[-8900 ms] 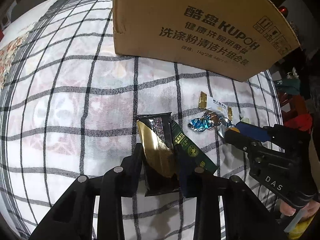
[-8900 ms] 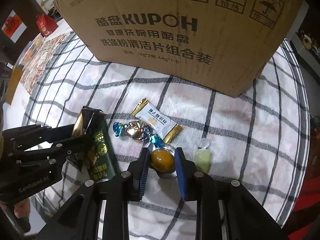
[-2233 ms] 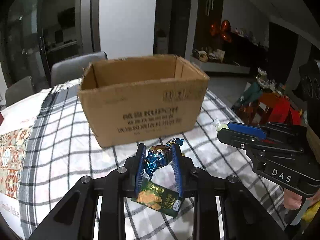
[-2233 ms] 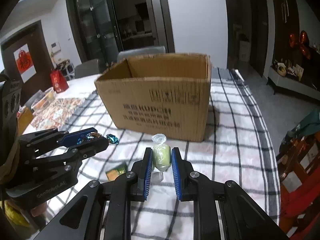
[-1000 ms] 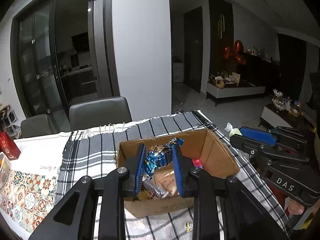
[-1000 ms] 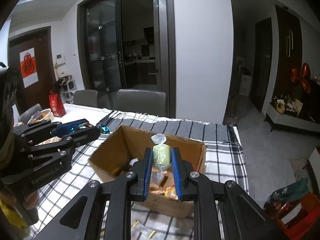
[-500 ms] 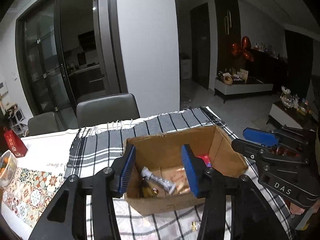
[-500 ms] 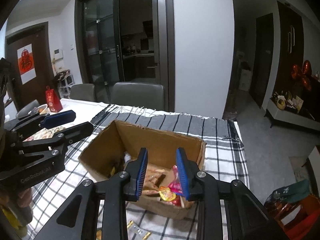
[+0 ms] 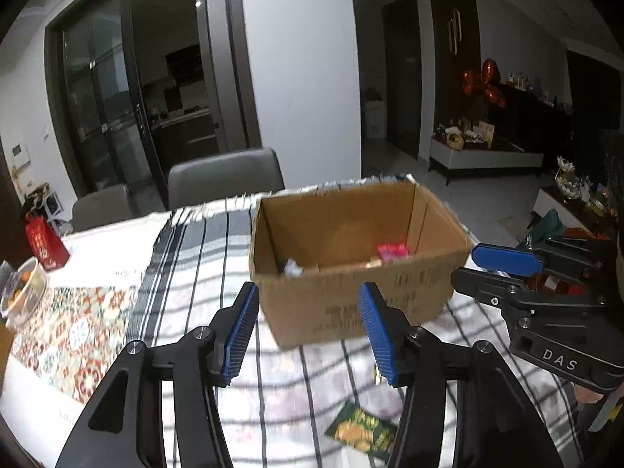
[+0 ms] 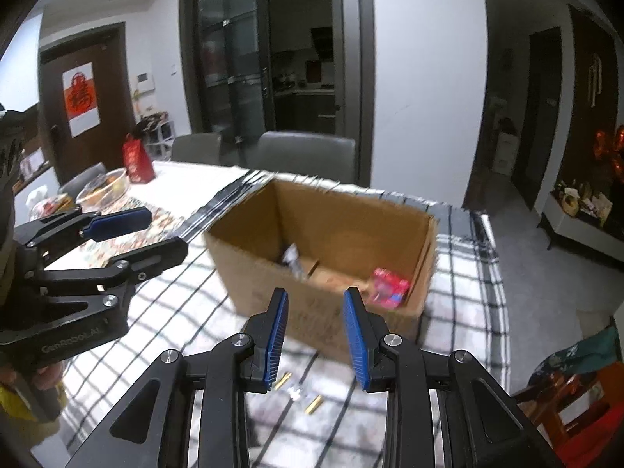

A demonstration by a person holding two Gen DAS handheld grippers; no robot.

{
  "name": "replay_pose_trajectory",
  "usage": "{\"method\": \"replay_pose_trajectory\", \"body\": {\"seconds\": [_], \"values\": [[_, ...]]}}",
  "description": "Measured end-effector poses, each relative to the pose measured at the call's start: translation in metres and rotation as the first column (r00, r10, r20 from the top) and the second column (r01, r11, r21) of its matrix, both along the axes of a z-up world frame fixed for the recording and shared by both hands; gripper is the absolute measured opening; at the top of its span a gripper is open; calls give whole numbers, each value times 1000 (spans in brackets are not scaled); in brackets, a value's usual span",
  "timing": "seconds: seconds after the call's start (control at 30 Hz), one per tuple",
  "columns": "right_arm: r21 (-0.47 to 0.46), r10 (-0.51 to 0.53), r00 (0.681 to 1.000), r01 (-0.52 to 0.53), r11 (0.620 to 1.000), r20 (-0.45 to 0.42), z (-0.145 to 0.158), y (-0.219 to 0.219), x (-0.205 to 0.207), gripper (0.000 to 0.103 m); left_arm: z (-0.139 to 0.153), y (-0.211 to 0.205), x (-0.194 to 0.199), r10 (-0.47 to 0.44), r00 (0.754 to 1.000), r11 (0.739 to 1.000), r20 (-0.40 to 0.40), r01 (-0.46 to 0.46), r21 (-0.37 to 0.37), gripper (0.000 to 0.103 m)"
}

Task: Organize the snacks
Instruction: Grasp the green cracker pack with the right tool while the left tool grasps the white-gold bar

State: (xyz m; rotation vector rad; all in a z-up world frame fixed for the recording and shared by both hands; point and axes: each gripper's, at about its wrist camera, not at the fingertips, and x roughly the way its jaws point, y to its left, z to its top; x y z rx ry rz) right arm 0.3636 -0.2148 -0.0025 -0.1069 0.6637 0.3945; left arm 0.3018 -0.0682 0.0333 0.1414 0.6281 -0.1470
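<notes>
An open cardboard box (image 9: 362, 296) stands on the checked tablecloth; it also shows in the right wrist view (image 10: 249, 269). Inside lie a pink packet (image 9: 392, 251) (image 10: 388, 282) and a white wrapper (image 9: 292, 267) (image 10: 292, 259). My left gripper (image 9: 308, 331) is open and empty, held in front of the box above the cloth. My right gripper (image 10: 315, 335) is open and empty, also in front of the box. A green snack packet (image 9: 360, 431) lies on the cloth below the left gripper. A gold-ended white packet (image 10: 298, 388) lies on the cloth below the right gripper.
A patterned mat (image 9: 74, 331), a snack bowl (image 9: 21, 292) and a red bag (image 9: 45, 241) sit at the table's left. Grey chairs (image 9: 226, 179) stand behind the table. The table's right edge drops to the floor (image 10: 553, 273).
Both grippers opened and dropped the blue candy and the green candy into the box. Both have since pulled back and lower, so the box now looks farther and seen more from the front.
</notes>
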Motion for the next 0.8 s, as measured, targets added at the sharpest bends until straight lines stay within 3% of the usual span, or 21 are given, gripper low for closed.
{"method": "replay_pose_trajectory", "body": {"seconds": [0.33,0.47,0.57,0.8], "values": [[0,90,988,-91,996,-129,-50,24,-25,38,-43,20,-36,61,994,998,-96,-59,17,59],[2,129,971,-131,991,-203,-74,35,-27,38,-62,29,-46,85,987,996,-139,-82,27,62],[-9,161,954,-169,986,-252,-92,45,-29,46,-77,37,-50,100,978,995,-181,-99,16,62],[-41,206,918,-233,972,-339,-126,67,-27,46,-104,49,-57,133,959,991,-249,-134,12,62]]}}
